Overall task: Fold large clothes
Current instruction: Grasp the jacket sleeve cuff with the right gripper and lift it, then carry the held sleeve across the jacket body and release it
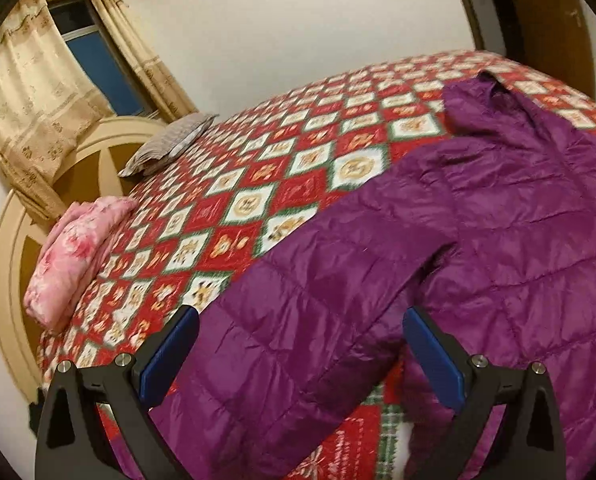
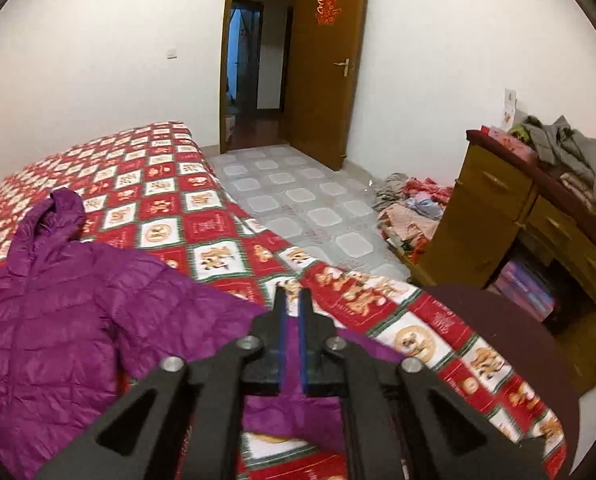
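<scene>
A purple puffer jacket point(image 1: 477, 240) lies spread on the red patterned bedspread point(image 1: 234, 184) — one sleeve runs between the left gripper's point(image 1: 301, 344) wide-spread jaws, untouched. The right gripper point(image 2: 292, 300) stands nearly closed — a narrow gap, purple fabric showing within.

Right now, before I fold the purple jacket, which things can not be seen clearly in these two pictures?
- Right wrist view: the right gripper covers the end of one sleeve. Whether its jaws pinch the cloth is unclear.
- Left wrist view: the jacket runs off the right edge, so its hem is cut off.
- Left wrist view: the open left gripper and the bottom edge hide the other sleeve's cuff.
- Right wrist view: the clothes on the floor are too small to sort.
</scene>
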`<state>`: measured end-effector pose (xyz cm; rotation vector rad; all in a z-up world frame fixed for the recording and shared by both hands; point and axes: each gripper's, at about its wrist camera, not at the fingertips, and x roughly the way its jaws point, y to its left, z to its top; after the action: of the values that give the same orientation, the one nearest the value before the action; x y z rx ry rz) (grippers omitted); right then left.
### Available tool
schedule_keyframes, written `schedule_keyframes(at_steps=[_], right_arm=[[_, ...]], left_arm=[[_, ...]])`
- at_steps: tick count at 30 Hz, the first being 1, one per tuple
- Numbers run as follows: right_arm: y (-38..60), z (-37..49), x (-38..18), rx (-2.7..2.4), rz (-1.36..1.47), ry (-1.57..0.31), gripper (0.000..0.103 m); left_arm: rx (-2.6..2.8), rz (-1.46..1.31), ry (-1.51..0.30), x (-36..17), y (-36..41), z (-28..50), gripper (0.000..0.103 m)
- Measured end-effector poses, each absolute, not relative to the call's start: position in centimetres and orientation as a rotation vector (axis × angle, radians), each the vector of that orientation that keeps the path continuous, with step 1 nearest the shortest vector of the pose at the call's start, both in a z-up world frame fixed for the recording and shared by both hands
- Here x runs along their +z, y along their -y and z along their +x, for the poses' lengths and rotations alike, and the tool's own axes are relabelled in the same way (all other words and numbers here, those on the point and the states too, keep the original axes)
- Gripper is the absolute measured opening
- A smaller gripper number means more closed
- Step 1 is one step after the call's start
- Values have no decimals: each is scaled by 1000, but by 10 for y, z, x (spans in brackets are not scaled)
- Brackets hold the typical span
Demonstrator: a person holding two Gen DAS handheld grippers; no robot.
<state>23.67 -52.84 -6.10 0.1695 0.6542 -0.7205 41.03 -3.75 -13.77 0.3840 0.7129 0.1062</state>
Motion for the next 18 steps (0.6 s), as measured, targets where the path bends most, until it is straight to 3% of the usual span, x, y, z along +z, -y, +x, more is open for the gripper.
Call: schedule_keyframes(at_steps=[1, 2, 5, 11, 16, 17, 18], right_arm=[[532, 229, -65, -737, 179, -640, 86], [542, 213, -73, -771, 205, -625, 97], [569, 186, -94, -837, 300, -697, 84], [615, 119, -141, -961, 477, -777, 82], [616, 128, -168, -833, 581, -818, 82], [618, 138, -177, -819, 598, -848, 76], [619, 144, -182, -806, 610, -864, 55]], left_arm=[[103, 378, -701, -138, 38, 410, 102], [96, 369, -698, -139, 40, 411, 102], [67, 320, -688, -140, 40, 413, 102], [-2, 269, -676, -139, 50, 413, 102], [-61, 277, -686, -139, 70, 405, 102], [-70, 280, -684, -138, 72, 403, 102], [-82, 285, -678, -136, 74, 400, 102]])
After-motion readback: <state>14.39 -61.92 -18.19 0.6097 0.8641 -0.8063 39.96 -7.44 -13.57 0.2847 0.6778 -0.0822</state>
